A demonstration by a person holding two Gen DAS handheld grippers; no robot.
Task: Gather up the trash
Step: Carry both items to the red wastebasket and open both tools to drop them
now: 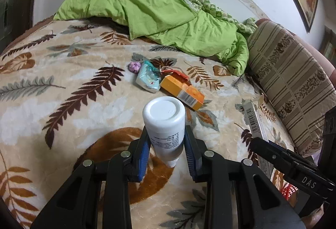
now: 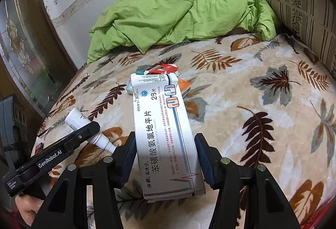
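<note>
Now, step: both loads lifted off bed [image 1: 31, 92]; carry-off pending, bin unseen.
Left gripper [image 1: 167, 140]: clenched on white plastic bottle [image 1: 164, 121], smooth, cylindrical, nozzle toward camera.
Right gripper [image 2: 166, 157]: clamped on tablet box [image 2: 166, 134], glossy flat cardboard.
Remaining: orange carton [image 1: 181, 92], teal packet [image 1: 148, 77], purple wad [image 1: 134, 66] clustered on plush leaf-print blanket.
Next: steady carry, then return.

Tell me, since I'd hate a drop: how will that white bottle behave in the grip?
The white bottle looks smooth and round, so it may slip between the left gripper pads. Likely light plastic, not fragile. On the blanket it could roll.
</note>
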